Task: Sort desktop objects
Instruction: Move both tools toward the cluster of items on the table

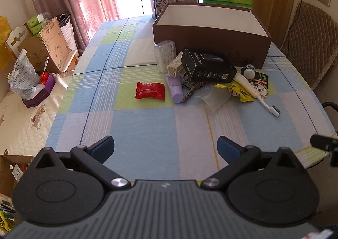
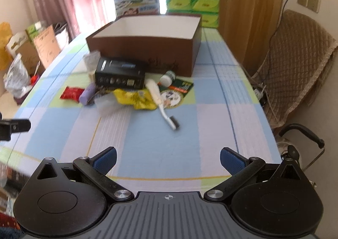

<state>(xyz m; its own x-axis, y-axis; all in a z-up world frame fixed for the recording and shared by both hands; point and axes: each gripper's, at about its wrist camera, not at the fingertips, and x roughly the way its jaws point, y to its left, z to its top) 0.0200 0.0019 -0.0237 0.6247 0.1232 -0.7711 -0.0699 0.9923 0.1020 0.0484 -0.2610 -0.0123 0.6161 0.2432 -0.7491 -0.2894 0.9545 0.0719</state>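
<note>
Both my left tool (image 1: 164, 148) and right tool (image 2: 168, 159) gape wide, empty, above the checked-cloth desk (image 1: 147, 133); ahead, the black cardboard box (image 1: 208, 66) tops the clutter before the brown open box (image 1: 211, 33), so a careless grab could topple its neighbours.

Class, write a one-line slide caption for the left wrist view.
Open left gripper hovers over a checked tablecloth, facing clutter piled before an open brown box.

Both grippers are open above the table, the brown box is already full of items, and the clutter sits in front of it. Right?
Not quite. The left wrist view shows the brown box empty, its white inside bare. Left gripper and right gripper are open, and the clutter, including the black carton, lies in front.
</note>
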